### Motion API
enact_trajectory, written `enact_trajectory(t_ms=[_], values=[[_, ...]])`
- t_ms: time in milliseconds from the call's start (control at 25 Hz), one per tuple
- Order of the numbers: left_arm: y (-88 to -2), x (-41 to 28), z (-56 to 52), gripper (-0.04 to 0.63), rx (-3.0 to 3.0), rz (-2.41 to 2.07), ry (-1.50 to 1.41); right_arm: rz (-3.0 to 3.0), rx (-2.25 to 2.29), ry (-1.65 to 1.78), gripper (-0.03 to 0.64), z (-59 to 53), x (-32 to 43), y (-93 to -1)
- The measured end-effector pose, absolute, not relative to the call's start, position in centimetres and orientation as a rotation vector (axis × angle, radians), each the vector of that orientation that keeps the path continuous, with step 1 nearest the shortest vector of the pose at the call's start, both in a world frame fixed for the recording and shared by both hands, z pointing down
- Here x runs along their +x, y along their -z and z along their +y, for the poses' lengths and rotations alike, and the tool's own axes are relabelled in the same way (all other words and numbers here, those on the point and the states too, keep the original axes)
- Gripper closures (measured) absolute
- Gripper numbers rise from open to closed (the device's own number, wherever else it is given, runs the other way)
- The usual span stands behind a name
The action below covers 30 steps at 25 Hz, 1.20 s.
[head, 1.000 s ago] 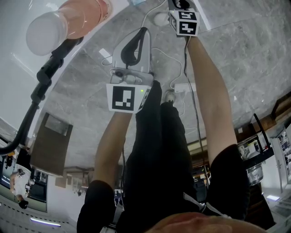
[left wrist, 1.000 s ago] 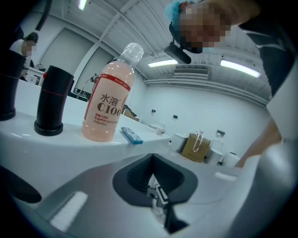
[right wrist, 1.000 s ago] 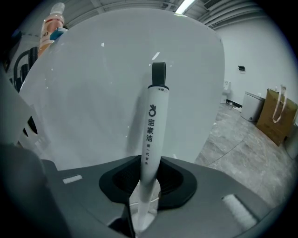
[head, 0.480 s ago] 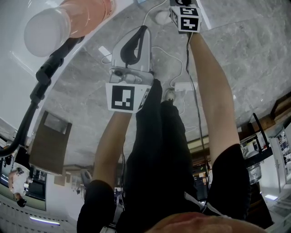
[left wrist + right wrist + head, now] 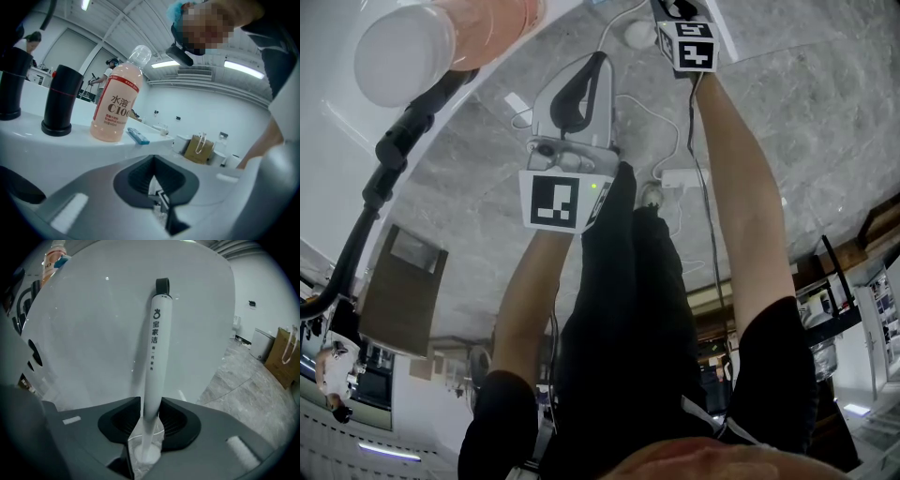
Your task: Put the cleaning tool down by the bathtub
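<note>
The cleaning tool (image 5: 158,333) is a white stick handle with a black loop at its far end. It leans against the white bathtub wall (image 5: 89,338), and its near end lies between the jaws of my right gripper (image 5: 151,405). Those jaws have just been opening and no longer look pressed on the handle. In the head view only that gripper's marker cube (image 5: 695,45) shows, at the top edge. My left gripper (image 5: 596,62) hovers over the floor beside the tub. Its jaws (image 5: 154,164) are together and hold nothing.
A pink drink bottle (image 5: 117,105), two black cylinders (image 5: 60,101) and a small blue item (image 5: 138,136) stand on the tub's rim (image 5: 70,150). A black hose (image 5: 384,169) hangs by the rim. A power strip with white cables (image 5: 675,178) and a brown paper bag (image 5: 408,295) lie on the grey stone floor (image 5: 825,122).
The right gripper's marker cube has edged slightly to the right at the top of the head view. The left gripper and the bottle stay where they were.
</note>
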<state>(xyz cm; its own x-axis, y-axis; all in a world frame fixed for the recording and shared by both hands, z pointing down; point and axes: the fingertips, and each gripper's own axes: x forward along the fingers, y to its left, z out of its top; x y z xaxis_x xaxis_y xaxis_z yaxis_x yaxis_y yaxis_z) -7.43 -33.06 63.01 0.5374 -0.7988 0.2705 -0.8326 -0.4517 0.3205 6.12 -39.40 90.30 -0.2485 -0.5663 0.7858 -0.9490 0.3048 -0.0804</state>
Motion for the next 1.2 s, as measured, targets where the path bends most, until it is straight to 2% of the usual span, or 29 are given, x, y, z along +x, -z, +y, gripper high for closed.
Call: enact_trajectory(t_ms=[320, 1000, 1200], values=[[-63.0, -7.4, -32.6, 0.588, 2.357, -1.323, -0.112, -1.918, 1.349, -0.77, 0.454, -38.7, 5.9, -90.2], [-61.0, -8.2, -30.8, 0.588, 2.348, -1.334, -0.056, -1.912, 1.359, -0.745, 0.456, -36.7, 6.2, -87.3], [-59.4, -8.5, -29.5, 0.588, 2.349, -1.355, -0.045, -1.917, 1.365, -0.742, 0.476, -35.2, 6.2, -85.5]])
